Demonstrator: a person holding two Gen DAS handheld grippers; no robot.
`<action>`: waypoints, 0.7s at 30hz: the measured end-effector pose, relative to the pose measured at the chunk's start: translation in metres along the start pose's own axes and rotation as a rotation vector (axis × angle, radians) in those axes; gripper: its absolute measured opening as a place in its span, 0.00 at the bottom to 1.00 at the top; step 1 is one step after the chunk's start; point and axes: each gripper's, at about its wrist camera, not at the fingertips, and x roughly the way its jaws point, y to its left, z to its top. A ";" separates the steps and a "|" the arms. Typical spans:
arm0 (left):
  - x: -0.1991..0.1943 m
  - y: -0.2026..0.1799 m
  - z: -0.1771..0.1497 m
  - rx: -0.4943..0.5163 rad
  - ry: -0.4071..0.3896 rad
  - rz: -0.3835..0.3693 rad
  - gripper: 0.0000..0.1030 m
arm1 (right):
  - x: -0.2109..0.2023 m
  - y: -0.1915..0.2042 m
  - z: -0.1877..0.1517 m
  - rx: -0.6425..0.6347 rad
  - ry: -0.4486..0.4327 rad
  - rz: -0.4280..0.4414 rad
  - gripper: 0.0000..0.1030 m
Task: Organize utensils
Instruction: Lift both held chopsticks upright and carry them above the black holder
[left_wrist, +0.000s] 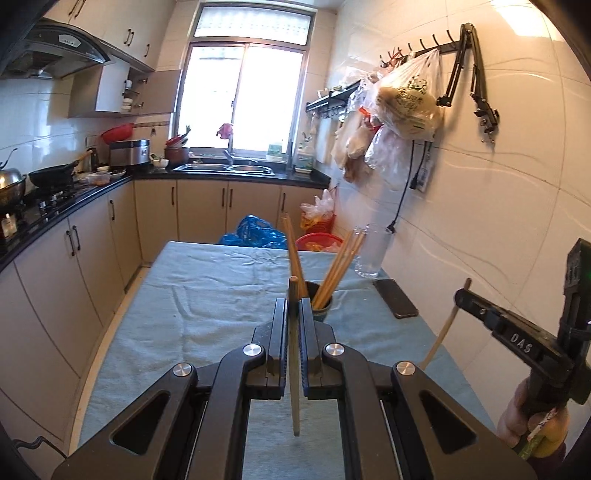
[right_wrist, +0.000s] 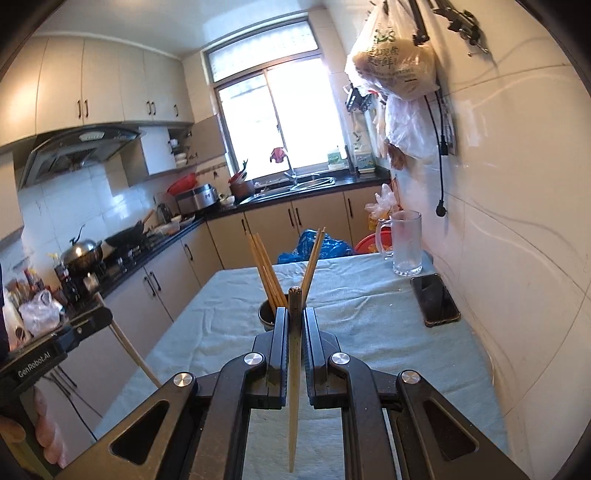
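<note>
A dark cup stands on the blue-cloth table and holds several wooden chopsticks. My left gripper is shut on a single chopstick, held above the table just in front of the cup. My right gripper is shut on another chopstick, also just short of the cup, which holds several chopsticks. The right gripper shows at the right in the left wrist view, and the left gripper at the left in the right wrist view.
A glass mug stands at the table's far right, by the tiled wall. A black phone lies near it. Kitchen counters with a stove run along the left. Bags hang on the right wall.
</note>
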 end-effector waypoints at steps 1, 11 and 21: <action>0.000 0.001 0.000 0.003 0.001 0.007 0.05 | 0.000 0.000 0.001 0.016 0.001 0.003 0.08; 0.008 0.024 0.002 -0.030 0.029 0.022 0.05 | 0.006 0.010 0.010 0.008 0.014 -0.033 0.08; 0.028 0.054 -0.001 -0.067 0.098 0.074 0.05 | 0.008 0.022 0.020 0.004 -0.021 -0.060 0.08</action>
